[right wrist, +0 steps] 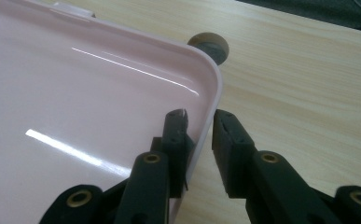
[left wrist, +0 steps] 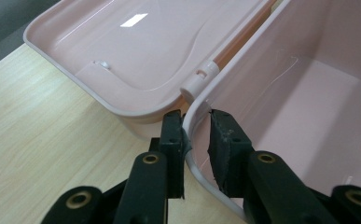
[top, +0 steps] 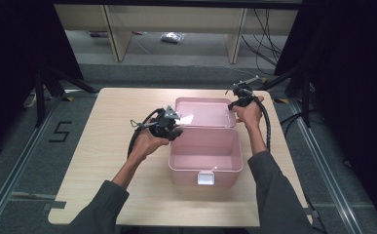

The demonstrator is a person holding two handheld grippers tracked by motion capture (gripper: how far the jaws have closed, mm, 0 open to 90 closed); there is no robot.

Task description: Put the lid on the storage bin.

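On the pale wood-grain bench, the left tool pinches the glossy pink box's rounded wall while the right tool straddles its smooth lid, not yet pinching.

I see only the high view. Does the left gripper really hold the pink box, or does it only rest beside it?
Observer: It holds it. The left gripper is shut on the box rim, one jaw inside, one outside.
Operator: Where on the rim?
Observer: At the corner, right beside the white hinge.
Operator: And the right gripper?
Observer: The right gripper straddles the lid edge near a corner, but a gap shows beside the outer jaw, so it is open.
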